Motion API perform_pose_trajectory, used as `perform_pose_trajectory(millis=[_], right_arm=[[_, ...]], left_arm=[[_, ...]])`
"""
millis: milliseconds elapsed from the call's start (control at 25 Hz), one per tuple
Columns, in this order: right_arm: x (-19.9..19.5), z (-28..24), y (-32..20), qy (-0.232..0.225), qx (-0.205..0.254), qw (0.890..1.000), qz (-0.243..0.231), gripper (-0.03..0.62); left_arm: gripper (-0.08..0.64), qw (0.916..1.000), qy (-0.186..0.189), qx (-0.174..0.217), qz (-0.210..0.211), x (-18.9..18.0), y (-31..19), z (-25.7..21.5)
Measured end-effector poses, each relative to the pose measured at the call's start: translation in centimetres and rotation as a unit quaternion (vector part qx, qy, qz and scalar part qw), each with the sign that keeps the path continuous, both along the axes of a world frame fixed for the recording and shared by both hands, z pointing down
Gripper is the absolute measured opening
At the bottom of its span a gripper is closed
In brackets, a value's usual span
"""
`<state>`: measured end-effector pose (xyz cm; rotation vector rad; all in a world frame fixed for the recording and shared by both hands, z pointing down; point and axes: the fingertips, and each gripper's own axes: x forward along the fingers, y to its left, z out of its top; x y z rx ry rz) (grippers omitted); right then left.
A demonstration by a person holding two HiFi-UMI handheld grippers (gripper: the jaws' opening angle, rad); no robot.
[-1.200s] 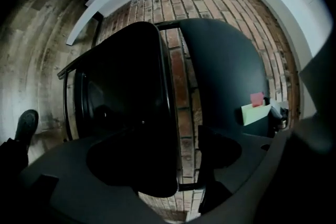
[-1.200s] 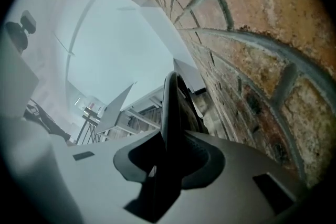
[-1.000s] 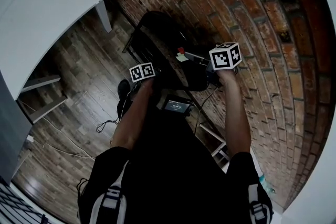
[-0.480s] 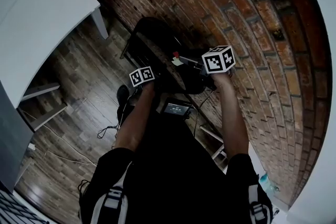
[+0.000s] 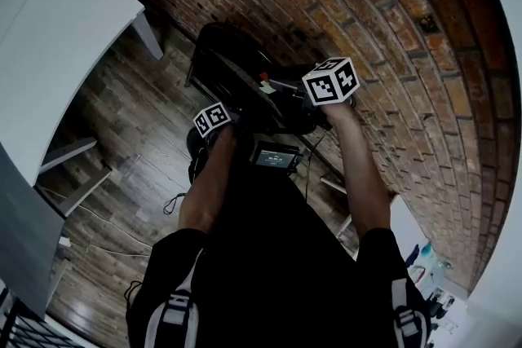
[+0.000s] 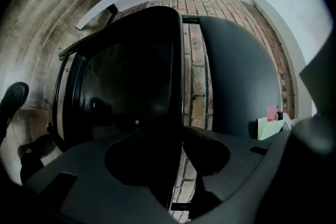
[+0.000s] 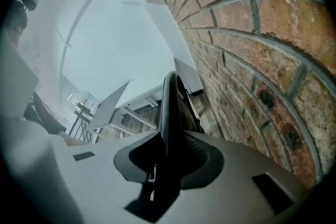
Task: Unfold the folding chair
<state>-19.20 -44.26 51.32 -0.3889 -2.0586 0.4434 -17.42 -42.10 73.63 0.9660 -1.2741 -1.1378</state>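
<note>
One folding chair (image 5: 232,65) by the brick wall (image 5: 391,37), two grippers; right gripper (image 7: 168,157) clamped on its edge; left gripper (image 6: 176,152) jaws just been closing round the seat (image 6: 131,81), not gripping yet.

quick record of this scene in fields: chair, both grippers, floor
chair: black folding chair, looks folded, standing by the brick wall
left gripper: jaws have just been closing, chair panel's edge between them, a gap showing on one side
right gripper: shut on the chair's thin edge
floor: wooden planks
</note>
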Motion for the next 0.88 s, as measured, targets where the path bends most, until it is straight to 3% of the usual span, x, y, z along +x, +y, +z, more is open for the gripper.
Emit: perform_pose_trajectory(millis=[120, 240, 360, 560, 880], right_arm=[[0.0, 0.1, 0.5, 0.0, 0.002, 1.0, -0.001, 0.1], [0.0, 0.0, 0.9, -0.003, 0.004, 1.0, 0.001, 0.101], [0.7, 0.4, 2.2, 0.0, -0.001, 1.0, 0.001, 0.1], [1.1, 0.2, 3.3, 0.001, -0.002, 1.0, -0.001, 0.101], [1.0, 0.0, 4.1, -0.002, 0.006, 1.0, -0.001, 0.101]], left_arm=[[0.218, 0.9985, -0.033, -0.041, 0.018, 0.3, 0.1, 0.1], [0.178, 0.9888, -0.088, -0.102, 0.063, 0.6, 0.1, -0.2], [0.144, 0.9862, -0.093, -0.126, 0.054, 1.2, 1.5, -0.2], [0.095, 0.9924, -0.083, -0.083, 0.037, 1.6, 2.9, -1.1], [0.075, 0.998, -0.059, -0.006, 0.021, 1.3, 3.6, -1.1]])
